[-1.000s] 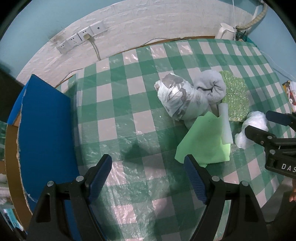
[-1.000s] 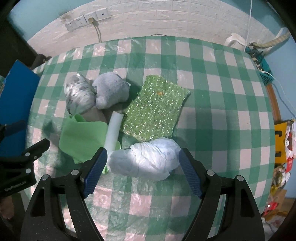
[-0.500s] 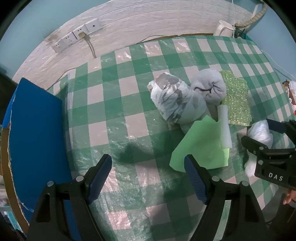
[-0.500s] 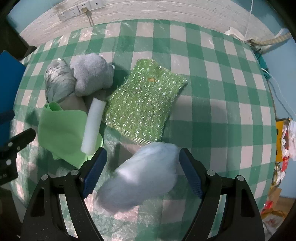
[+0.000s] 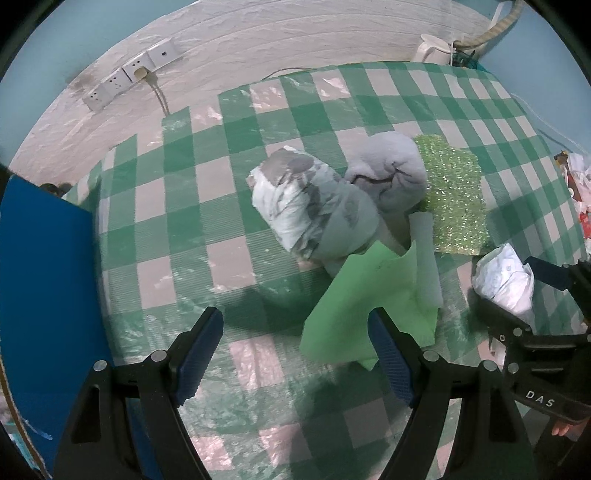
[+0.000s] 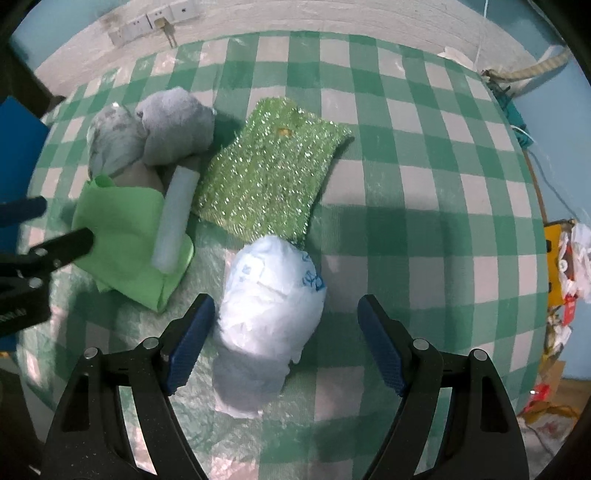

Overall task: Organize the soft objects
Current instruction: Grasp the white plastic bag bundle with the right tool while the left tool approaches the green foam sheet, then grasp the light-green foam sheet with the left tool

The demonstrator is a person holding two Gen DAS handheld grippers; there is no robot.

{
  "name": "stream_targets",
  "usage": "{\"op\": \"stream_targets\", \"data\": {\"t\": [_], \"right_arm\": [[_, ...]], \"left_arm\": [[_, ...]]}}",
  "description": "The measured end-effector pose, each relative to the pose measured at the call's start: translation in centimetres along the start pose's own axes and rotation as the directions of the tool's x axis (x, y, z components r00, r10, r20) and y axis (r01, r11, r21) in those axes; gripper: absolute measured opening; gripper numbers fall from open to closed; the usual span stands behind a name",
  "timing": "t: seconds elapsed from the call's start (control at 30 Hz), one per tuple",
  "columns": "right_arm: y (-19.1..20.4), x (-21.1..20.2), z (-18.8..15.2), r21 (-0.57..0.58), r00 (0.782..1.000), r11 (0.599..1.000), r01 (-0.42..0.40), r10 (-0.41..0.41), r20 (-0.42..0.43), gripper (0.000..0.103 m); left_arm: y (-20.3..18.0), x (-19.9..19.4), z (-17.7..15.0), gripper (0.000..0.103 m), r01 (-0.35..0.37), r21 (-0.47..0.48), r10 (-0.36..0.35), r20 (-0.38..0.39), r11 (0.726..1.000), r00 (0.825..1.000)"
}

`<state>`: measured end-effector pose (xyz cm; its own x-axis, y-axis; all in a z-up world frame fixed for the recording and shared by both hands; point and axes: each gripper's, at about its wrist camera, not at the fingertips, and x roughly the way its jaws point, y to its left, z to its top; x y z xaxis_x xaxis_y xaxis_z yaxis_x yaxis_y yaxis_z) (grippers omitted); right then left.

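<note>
We have the right gripper (image 6: 286,341) spread wide around the white bundle (image 6: 271,306) at lower centre of the right wrist view, gripping nothing; next we judge it must close there. Our left gripper (image 5: 297,354) hangs wide, empty, beside the green cloth (image 5: 354,314). The checked tablecloth (image 6: 424,184) runs to a white wall with sockets (image 6: 159,20) upper left

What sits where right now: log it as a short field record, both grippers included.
surface: table with green checked cloth
left gripper: open, holding nothing, near the green cloth's edge
right gripper: open, white bundle between its fingers, not clamped
white bundle: crumpled, blue print, overlapping the near edge of the glitter pad
glitter pad: green, lying flat
green cloth: folded, under the foam roll
foam roll: white
grey plush: beside the marbled bundle
</note>
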<state>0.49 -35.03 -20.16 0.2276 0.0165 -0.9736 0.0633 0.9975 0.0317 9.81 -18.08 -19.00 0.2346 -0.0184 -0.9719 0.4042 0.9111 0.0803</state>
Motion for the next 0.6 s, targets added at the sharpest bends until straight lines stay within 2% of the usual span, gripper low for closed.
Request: {"op": "stream_targets", "data": {"t": [0.07,0.13,0.2,0.4,0.5,0.57,0.6], "right_arm": [[0.0,0.1,0.0,-0.01,1.0,1.0,0.003,-0.003,0.001,0.08],[-0.1,0.3,-0.3,-0.007,1.0,1.0,-0.004,0.004,-0.006,0.074],[-0.5,0.6,-0.3,-0.001,0.999,1.0,-0.026,0.026,-0.02,0.063],[-0.1,0.8,-0.3,-0.024,0.999,0.999,-0.03,0.029,-0.019,0.049],[0.3,0.6,-0.4,-0.027,0.999,0.998,-0.049,0.048,-0.02,0.046],[0.5,0.3,-0.6,-0.026,0.998,0.998,-0.056,0.055,-0.024,0.045],[0.3,0.4,-0.5,-0.02,0.998,0.998,-0.061,0.061,-0.025,0.045]], "left_arm": [[-0.2,0.2,0.1,0.082,0.01,0.002,-0.01,-0.001,1.0,1.0],[-0.6,0.5,0.2,0.082,0.019,0.007,-0.019,-0.005,1.0,1.0],[-0.9,0.8,0.2,0.082,0.03,0.011,-0.029,-0.009,0.999,1.0],[-1.5,1.5,0.4,0.082,0.064,0.011,-0.064,-0.026,0.998,0.998],[-1.8,1.6,0.4,0.082,0.092,-0.004,-0.092,-0.026,0.996,0.995],[-2.1,1.5,0.3,0.078,0.096,-0.005,-0.096,-0.015,0.995,0.995],[-2.2,1.5,0.3,0.072,0.096,-0.003,-0.096,-0.008,0.995,0.995]]}}
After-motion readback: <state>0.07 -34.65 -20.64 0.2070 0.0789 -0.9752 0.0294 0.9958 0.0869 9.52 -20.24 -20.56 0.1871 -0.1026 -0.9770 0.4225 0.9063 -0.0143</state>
